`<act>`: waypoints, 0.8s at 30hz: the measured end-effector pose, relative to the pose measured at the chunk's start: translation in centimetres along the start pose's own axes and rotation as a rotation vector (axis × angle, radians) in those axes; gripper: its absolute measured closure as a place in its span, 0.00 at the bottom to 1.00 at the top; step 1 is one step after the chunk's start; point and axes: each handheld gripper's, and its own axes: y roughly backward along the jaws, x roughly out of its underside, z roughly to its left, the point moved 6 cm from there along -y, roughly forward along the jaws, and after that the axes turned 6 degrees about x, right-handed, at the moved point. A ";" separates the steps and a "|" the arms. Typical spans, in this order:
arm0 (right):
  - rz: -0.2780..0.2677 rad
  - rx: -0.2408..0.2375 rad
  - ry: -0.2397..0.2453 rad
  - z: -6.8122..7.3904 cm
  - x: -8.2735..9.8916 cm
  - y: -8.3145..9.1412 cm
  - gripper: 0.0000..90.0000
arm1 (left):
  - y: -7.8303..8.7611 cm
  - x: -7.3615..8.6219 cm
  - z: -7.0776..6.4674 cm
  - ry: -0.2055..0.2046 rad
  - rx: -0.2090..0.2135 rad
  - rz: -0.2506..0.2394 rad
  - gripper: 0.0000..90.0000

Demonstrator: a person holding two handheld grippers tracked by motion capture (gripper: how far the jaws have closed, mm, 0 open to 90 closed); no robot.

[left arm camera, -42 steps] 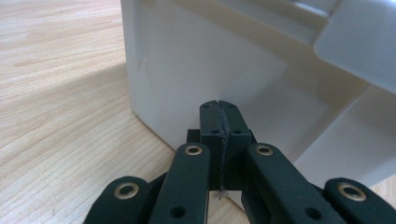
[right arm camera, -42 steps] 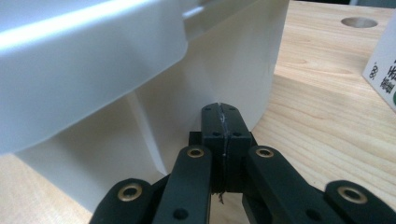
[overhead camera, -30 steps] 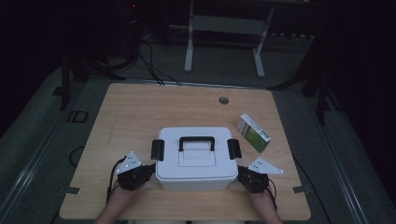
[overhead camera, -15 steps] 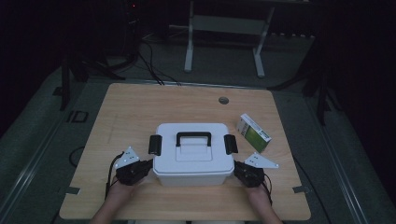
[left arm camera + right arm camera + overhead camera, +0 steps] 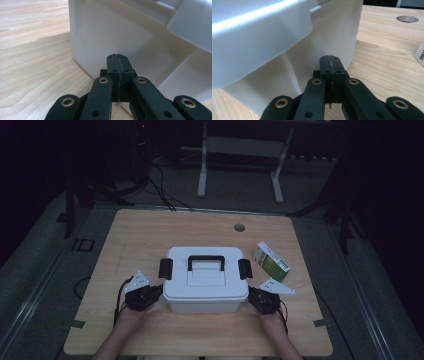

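A white plastic storage box (image 5: 205, 280) with a black handle and two black side latches sits near the front middle of the wooden table (image 5: 150, 235). My left gripper (image 5: 159, 292) is at the box's left side, low by its front corner, jaws shut with nothing between them. In the left gripper view the shut tips (image 5: 117, 57) are close against the white wall (image 5: 100, 37). My right gripper (image 5: 251, 296) mirrors it at the box's right side, jaws shut and empty. In the right gripper view its tips (image 5: 330, 58) sit just under the box's overhanging rim (image 5: 262, 35).
A small green-and-white carton (image 5: 271, 261) lies on the table right of the box, just beyond my right gripper. A round cable hole (image 5: 239, 227) is at the far side of the table. Dark floor, cables and a white stand leg surround the table.
The white box has slid a little to the left across the table, away from the green carton, with both grippers moving along at its sides.
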 end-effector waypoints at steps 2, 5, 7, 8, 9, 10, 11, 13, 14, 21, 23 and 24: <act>-0.005 -0.001 0.004 0.1 0.0 -0.1 1.00 | 0.0 0.0 0.2 0.010 -0.002 -0.005 0.99; -0.019 0.003 -0.005 0.0 -0.1 -0.2 1.00 | 0.0 0.0 0.4 0.035 0.013 -0.030 0.99; -0.024 0.002 -0.008 0.0 -0.2 -0.2 1.00 | 0.0 -0.1 0.5 0.049 0.023 -0.038 0.99; -0.029 0.004 -0.005 0.0 -0.3 -0.1 1.00 | 0.1 -0.1 0.6 0.042 0.014 -0.034 0.98; -0.031 0.015 0.006 -0.1 -0.3 -0.1 1.00 | 0.2 -0.1 0.7 0.030 0.006 -0.025 0.98; -0.029 0.020 0.009 -0.4 -0.4 0.0 1.00 | 0.3 -0.1 0.8 0.024 0.003 -0.014 0.98; -0.032 0.028 0.001 -0.8 -0.3 0.2 1.00 | 0.4 -0.1 0.9 0.022 -0.001 -0.010 0.97; -0.034 0.042 -0.008 -1.5 -0.3 0.4 1.00 | 0.8 -0.1 1.3 0.030 -0.009 0.004 0.96; -0.038 0.058 -0.014 -2.4 -0.2 0.8 1.00 | 1.0 0.0 1.5 0.033 -0.010 0.013 0.94; -0.055 0.047 0.005 -3.5 -0.1 1.9 0.72 | 1.7 0.6 2.1 0.025 -0.023 0.136 0.75; -0.056 0.044 0.014 -3.6 0.0 2.1 0.61 | 1.8 0.6 2.2 0.020 -0.025 0.165 0.71; -0.044 0.021 0.011 -3.7 0.2 2.1 0.50 | 1.8 0.6 2.2 0.023 -0.021 0.184 0.66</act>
